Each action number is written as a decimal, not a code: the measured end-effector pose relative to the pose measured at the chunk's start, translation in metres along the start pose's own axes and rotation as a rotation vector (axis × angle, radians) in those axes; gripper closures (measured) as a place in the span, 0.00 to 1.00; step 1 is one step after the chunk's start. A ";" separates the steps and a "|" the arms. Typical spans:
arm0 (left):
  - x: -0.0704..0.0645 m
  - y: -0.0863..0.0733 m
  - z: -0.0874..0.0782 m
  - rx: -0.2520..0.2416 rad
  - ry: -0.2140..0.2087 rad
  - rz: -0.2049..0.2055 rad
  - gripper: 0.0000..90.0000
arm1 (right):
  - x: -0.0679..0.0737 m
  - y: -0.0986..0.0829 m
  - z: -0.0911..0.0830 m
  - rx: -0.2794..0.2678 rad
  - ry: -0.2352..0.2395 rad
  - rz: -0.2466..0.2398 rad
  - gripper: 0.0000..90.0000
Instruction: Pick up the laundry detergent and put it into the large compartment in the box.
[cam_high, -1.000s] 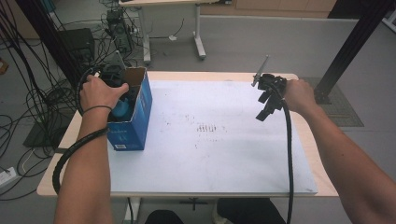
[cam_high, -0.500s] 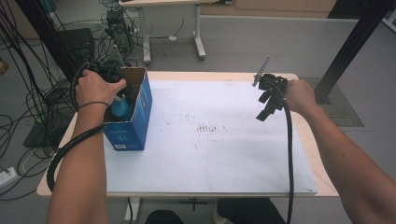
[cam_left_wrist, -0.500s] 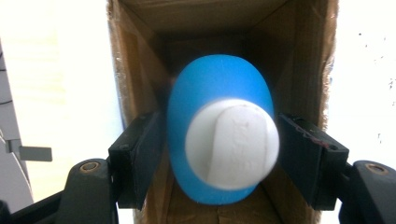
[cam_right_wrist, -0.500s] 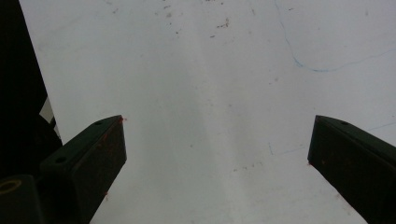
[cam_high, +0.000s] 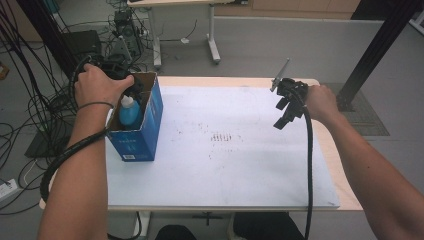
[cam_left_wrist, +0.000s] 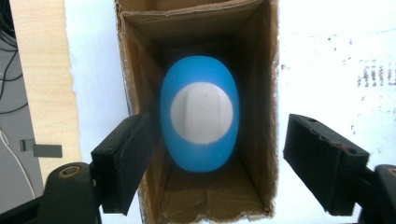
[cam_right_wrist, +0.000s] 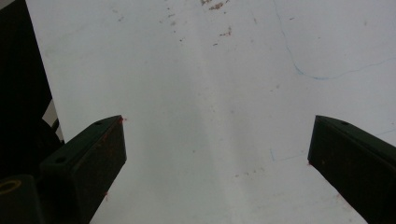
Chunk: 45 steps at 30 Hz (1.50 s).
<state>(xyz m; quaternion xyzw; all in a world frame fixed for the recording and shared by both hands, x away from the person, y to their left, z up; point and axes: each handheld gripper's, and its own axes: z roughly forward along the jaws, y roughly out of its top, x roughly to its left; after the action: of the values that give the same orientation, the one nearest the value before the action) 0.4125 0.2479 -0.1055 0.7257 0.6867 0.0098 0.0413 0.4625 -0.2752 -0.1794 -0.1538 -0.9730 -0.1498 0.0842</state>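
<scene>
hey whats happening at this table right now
A person holds a two-jaw gripper in each hand. The left gripper hangs open over an open blue cardboard box at the table's left edge, looking straight down at a blue bottle with a white cap standing inside. Its jaws are spread wide and grip nothing. The right gripper, also open, hangs over the bare white table top on the right side.

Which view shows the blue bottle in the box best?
The left gripper view: it looks straight down on the blue bottle and its white cap inside the cardboard box. The high view gives its side, partly hidden by the box. The right gripper view faces the white mat.
</scene>
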 end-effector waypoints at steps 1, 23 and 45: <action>-0.001 0.000 -0.002 0.000 0.000 -0.003 0.24 | 0.000 0.000 0.000 -0.003 0.002 0.001 0.05; -0.039 -0.001 -0.031 0.017 -0.034 0.071 0.08 | 0.000 0.001 -0.004 -0.005 -0.003 -0.004 0.04; -0.127 -0.002 -0.035 0.047 -0.089 0.295 0.07 | 0.004 0.004 -0.002 0.005 -0.005 -0.009 0.04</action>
<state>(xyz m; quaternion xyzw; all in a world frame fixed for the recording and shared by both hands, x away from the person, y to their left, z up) 0.4012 0.1228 -0.0656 0.8192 0.5702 -0.0327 0.0527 0.4601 -0.2710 -0.1751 -0.1497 -0.9743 -0.1473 0.0814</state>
